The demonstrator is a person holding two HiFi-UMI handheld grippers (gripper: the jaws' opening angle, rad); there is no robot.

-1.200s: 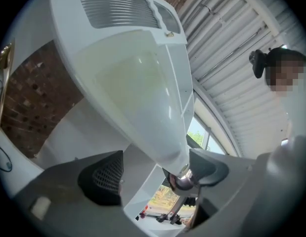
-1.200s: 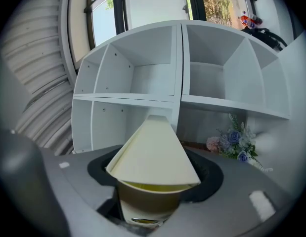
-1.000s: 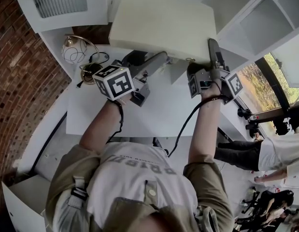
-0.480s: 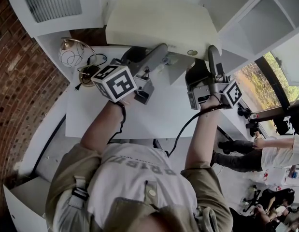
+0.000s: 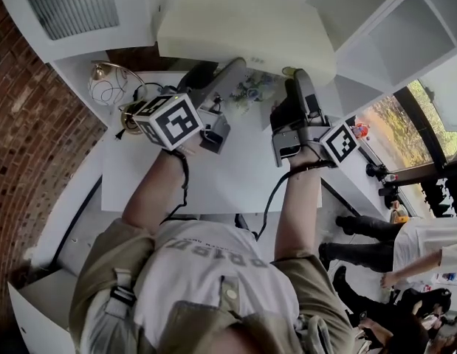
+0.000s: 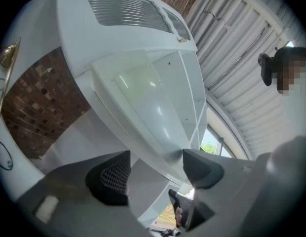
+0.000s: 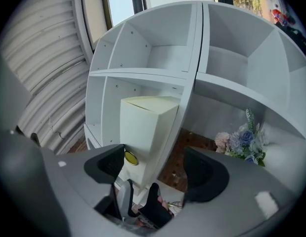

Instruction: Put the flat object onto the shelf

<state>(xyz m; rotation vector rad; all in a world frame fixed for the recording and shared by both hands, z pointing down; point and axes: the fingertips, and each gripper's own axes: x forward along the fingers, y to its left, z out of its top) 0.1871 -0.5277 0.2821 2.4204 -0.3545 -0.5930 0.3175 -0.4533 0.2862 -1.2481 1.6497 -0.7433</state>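
The flat cream box (image 5: 243, 28) lies on a white shelf board (image 5: 361, 57) above the table. In the right gripper view the box (image 7: 148, 122) fills a lower compartment. Seen from below in the left gripper view, the box (image 6: 143, 98) juts past the board. My left gripper (image 5: 239, 68) stands open just short of the box's near edge, and its jaws have just been closing slightly with nothing between them. My right gripper (image 5: 298, 80) is open too and clear of the box, its jaws also narrowing on nothing. Between the right jaws (image 7: 155, 169) only the box and the left gripper (image 7: 138, 206) show.
Artificial flowers (image 5: 250, 87) stand on the white table (image 5: 213, 175) under the box and show again as flowers (image 7: 244, 137). A gold wire ornament (image 5: 110, 83) sits at the back left by the brick wall (image 5: 36, 146). A person (image 5: 427, 242) stands at the right.
Both grippers have drawn back from under the box's near edge toward me. The box stays on the shelf, and the flowers beneath it have come into view.
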